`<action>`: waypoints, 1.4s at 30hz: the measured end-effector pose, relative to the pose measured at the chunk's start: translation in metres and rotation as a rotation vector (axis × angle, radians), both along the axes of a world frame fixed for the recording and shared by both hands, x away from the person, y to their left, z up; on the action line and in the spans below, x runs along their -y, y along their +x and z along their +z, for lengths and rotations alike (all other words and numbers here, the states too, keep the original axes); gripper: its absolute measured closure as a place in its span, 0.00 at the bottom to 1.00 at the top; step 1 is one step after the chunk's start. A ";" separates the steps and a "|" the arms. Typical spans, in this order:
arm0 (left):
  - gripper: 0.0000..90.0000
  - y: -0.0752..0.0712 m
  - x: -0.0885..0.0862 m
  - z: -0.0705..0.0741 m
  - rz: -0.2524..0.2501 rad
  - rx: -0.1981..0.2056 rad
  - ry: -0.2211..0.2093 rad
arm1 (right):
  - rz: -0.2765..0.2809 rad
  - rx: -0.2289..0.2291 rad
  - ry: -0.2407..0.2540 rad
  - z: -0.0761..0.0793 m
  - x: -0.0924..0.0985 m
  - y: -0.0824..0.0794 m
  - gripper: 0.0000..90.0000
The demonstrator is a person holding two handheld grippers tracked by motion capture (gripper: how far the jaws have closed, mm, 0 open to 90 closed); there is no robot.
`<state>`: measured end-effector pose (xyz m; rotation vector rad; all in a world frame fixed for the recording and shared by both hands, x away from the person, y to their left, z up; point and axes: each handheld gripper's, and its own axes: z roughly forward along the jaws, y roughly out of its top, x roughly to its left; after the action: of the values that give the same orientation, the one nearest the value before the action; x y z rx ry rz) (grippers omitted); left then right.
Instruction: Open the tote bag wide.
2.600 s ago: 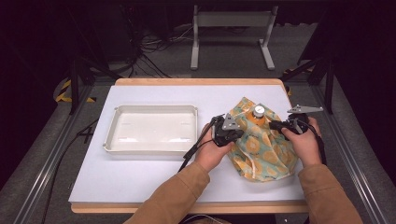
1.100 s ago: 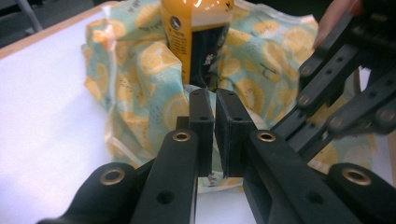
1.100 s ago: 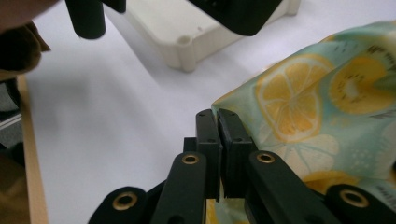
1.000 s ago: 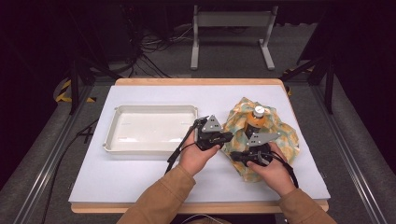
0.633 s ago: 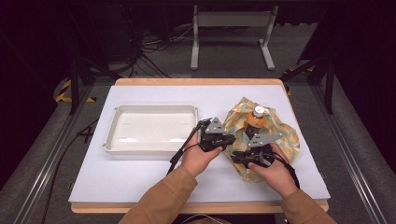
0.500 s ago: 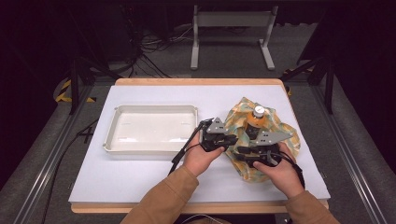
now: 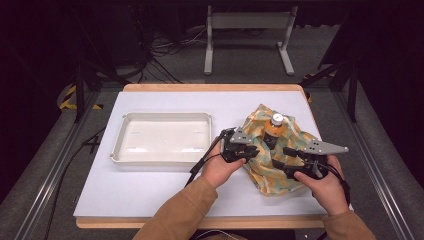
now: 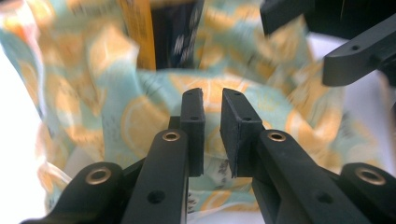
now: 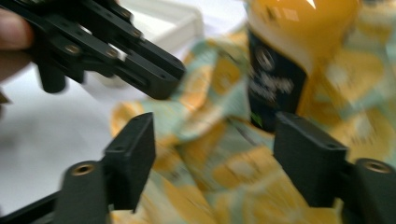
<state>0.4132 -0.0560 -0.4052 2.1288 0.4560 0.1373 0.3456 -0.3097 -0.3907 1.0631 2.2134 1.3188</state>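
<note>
Left gripper (image 8: 212, 109): two black jaws rising from the bottom edge, pads standing a narrow gap apart after just easing open, nothing clamped between them. Lemon-print cloth (image 8: 116, 112) lying crumpled beyond; a dark-labelled orange bottle (image 8: 163, 32) standing in it. Right gripper (image 8: 327, 42) showing at upper right.

The high view looks forward and down on the table (image 7: 150, 195) from above the person's side, while both gripper views sit close above the cloth (image 8: 140, 116), sharing it and the bottle (image 9: 289, 60).
</note>
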 end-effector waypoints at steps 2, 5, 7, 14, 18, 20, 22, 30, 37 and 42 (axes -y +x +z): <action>0.88 0.001 0.002 -0.005 0.004 -0.011 0.005 | -0.013 -0.007 -0.022 -0.009 0.004 0.003 0.30; 0.88 0.005 0.005 -0.012 0.011 -0.021 0.032 | -0.033 -0.014 -0.038 -0.020 0.008 0.009 0.28; 0.88 0.007 0.005 -0.017 0.020 -0.036 0.055 | -0.046 -0.022 -0.062 -0.027 0.011 0.013 0.26; 0.89 0.009 0.005 -0.028 0.046 -0.047 0.108 | -0.056 -0.089 -0.098 -0.045 0.016 0.020 0.16; 0.88 0.009 0.002 -0.032 0.060 -0.051 0.138 | -0.078 -0.142 -0.140 -0.055 0.018 0.020 0.12; 0.88 0.009 0.000 -0.035 0.071 -0.067 0.155 | -0.079 -0.144 -0.138 -0.055 0.019 0.020 0.12; 0.89 0.009 -0.002 -0.038 0.077 -0.079 0.172 | -0.081 -0.150 -0.153 -0.055 0.020 0.020 0.11; 0.70 0.008 -0.007 -0.035 0.092 -0.097 0.137 | -0.094 -0.158 -0.126 -0.051 0.022 0.015 0.18; 0.50 -0.001 -0.014 -0.018 0.053 -0.092 0.043 | -0.089 -0.089 -0.087 -0.033 0.026 0.008 0.19; 0.42 -0.007 -0.025 0.000 0.028 -0.064 -0.006 | -0.066 -0.023 -0.047 -0.017 0.025 0.002 0.19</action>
<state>0.4062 -0.0306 -0.4052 2.1258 0.5231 0.0839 0.3472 -0.3348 -0.4075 1.1296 2.1944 1.2270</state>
